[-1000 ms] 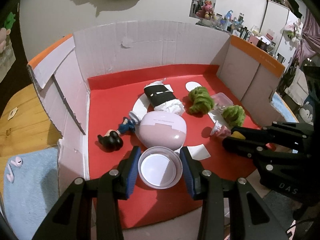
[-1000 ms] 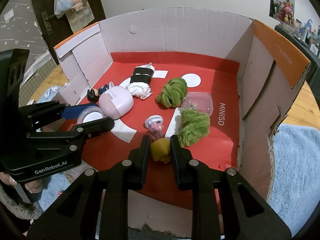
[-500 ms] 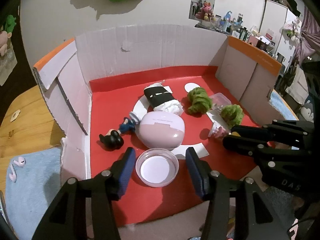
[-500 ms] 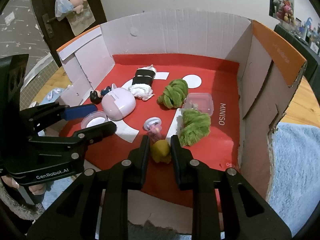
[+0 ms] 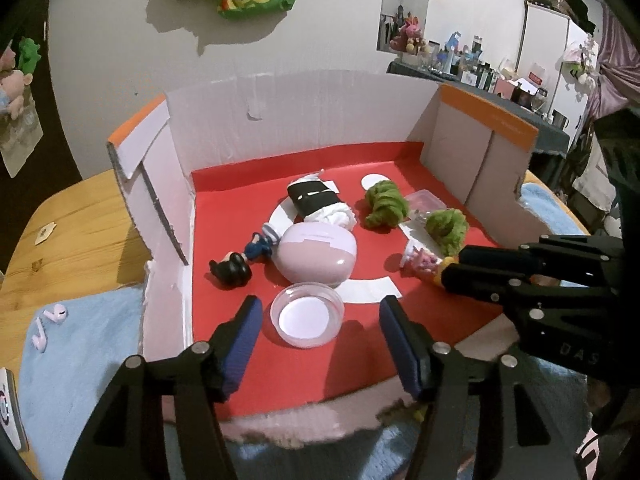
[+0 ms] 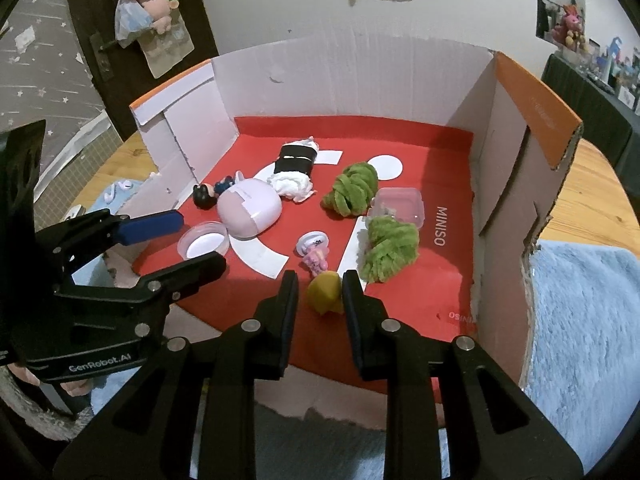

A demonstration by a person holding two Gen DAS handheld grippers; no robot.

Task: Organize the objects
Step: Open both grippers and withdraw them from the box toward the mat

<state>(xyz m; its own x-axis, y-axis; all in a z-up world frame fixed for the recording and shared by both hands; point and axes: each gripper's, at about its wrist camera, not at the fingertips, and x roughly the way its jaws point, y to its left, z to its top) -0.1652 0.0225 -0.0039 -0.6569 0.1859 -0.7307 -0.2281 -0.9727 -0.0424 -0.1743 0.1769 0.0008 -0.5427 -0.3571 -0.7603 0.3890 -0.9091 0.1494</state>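
With the left gripper (image 5: 320,342) now pulled back from the round clear dish (image 5: 307,315), its jaws are opening and stand well clear of the rim on both sides; a second ago they were snug around it. Dish sits mouth-up on the red floor of the cardboard box (image 5: 304,108), just in front of the pink case (image 5: 316,254), touching or nearly so. Reads as a completed placement, left hand free for the next item.

Right gripper (image 6: 320,294): jaws together on the yellow toy (image 6: 326,292), same pinch as before, near the box's front edge and right of the dish. Toy not set down yet, I'd guess that's next.

Orientation: dish is round, no long axis, opening faces up. Yellow toy looks lumpy, slightly longer front-to-back along the jaws; can't tell which end leads. Pink case lies flat, long axis running left-right across the box.
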